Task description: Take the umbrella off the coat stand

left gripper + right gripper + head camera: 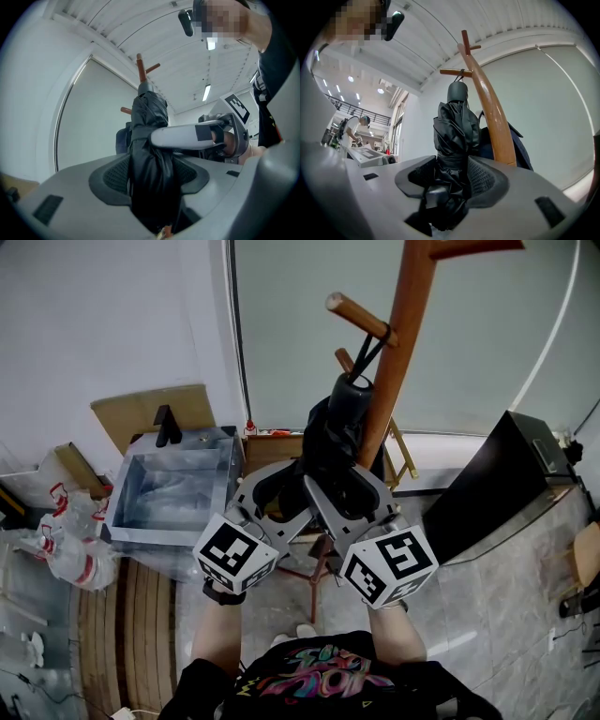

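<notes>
At the far left, clear plastic bags [70, 531] lie on the floor beside a grey open-topped bin [173, 493], and a sheet of cardboard [155, 409] leans on the wall behind it. Next comes the left gripper [286, 493], held roughly level. Its jaws are partly spread and closed on the lower folds of the umbrella [333, 442], with the ribbed pads [115, 176] pressing the black fabric from both sides. The umbrella is folded and black, and it hangs upright right against the post of the coat stand [398, 343]. Its strap [367, 351] is looped over a wooden peg [356, 315] that slants up from the post. The right gripper [356, 498] meets the bundle from the other side, close to the left one. Its jaws also stand partly apart and are clamped on the umbrella, with fabric bulging out between the pads. The post curves up just right of the umbrella, and something dark blue [518, 145] hangs behind it. At the far right, a black board [502, 479] leans at an angle over the tiled floor [525, 596].
</notes>
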The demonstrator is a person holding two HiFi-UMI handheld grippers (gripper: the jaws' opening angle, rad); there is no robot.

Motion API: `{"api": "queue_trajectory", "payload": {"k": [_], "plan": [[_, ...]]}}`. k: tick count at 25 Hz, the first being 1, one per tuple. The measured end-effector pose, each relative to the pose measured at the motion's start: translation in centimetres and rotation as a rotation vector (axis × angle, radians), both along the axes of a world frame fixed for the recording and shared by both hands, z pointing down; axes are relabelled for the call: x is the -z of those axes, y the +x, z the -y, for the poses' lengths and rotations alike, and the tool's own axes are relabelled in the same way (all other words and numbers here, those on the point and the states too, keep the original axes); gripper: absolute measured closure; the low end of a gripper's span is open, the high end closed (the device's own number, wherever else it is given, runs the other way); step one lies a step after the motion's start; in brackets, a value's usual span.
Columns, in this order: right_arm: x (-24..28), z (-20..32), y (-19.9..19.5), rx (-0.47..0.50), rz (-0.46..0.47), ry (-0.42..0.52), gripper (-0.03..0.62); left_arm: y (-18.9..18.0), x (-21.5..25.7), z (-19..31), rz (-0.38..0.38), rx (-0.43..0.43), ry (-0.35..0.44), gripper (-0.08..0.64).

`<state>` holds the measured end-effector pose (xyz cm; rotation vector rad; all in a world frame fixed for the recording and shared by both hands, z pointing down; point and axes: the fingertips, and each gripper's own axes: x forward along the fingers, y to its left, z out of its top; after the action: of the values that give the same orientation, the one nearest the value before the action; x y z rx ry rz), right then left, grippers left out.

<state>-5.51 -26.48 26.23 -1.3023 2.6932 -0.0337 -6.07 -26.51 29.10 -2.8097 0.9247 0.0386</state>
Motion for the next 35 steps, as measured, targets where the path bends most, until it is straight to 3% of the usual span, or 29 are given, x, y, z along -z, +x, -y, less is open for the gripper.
{"api": "queue_trajectory", "payload": {"k": [35], "plan": [[6.0,-2.0,-8.2,0.250,0.005,0.130,0.371,-8.2,6.0,-1.7,0.023,0.272,0.122,0.298]]}}
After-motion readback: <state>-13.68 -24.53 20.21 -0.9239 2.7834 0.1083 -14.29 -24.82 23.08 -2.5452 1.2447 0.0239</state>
